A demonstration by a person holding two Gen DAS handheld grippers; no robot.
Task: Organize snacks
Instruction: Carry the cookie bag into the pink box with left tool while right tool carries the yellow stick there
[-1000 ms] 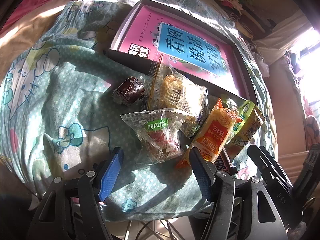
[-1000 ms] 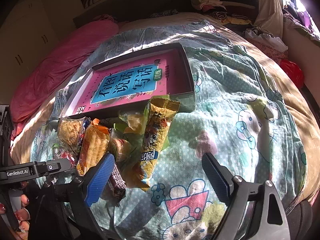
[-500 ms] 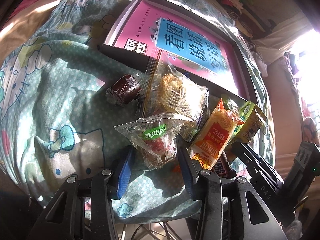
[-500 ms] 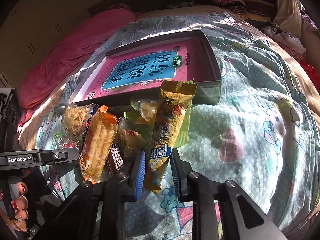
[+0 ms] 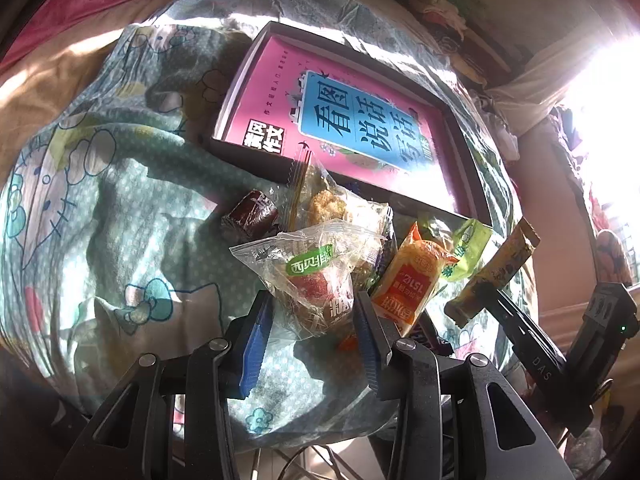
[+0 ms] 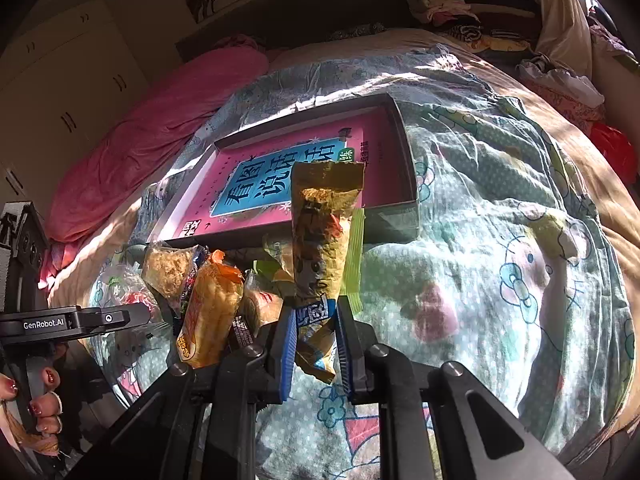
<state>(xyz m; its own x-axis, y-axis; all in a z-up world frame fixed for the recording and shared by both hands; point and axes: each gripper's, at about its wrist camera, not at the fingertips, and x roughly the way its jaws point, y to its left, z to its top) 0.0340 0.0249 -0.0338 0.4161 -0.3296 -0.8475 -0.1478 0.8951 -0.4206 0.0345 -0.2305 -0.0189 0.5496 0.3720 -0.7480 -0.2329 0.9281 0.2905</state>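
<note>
Several snacks lie heaped on the bed in front of a dark shallow box (image 5: 248,156) that holds a pink book (image 5: 360,128). My left gripper (image 5: 314,320) has a clear packet with a green label (image 5: 316,280) between its blue pads, and its jaws are closing on the wrapper. My right gripper (image 6: 316,320) is shut on the lower end of a long yellow snack packet (image 6: 324,236), which is raised and stands up in front of the box (image 6: 404,168). An orange packet (image 5: 408,280), a green packet (image 5: 468,252) and a dark brown sweet (image 5: 250,212) lie loose.
The snacks rest on a cartoon-print quilt (image 6: 500,240) over the bed. A pink blanket (image 6: 160,120) lies at the back left and clothes (image 6: 448,12) are piled behind. A hand with red nails (image 6: 40,400) holds the left gripper's handle.
Both grippers went from wide open to closed. The left jaws drew in around the clear packet. The right jaws shut on the yellow packet and lifted it upright off the pile.
</note>
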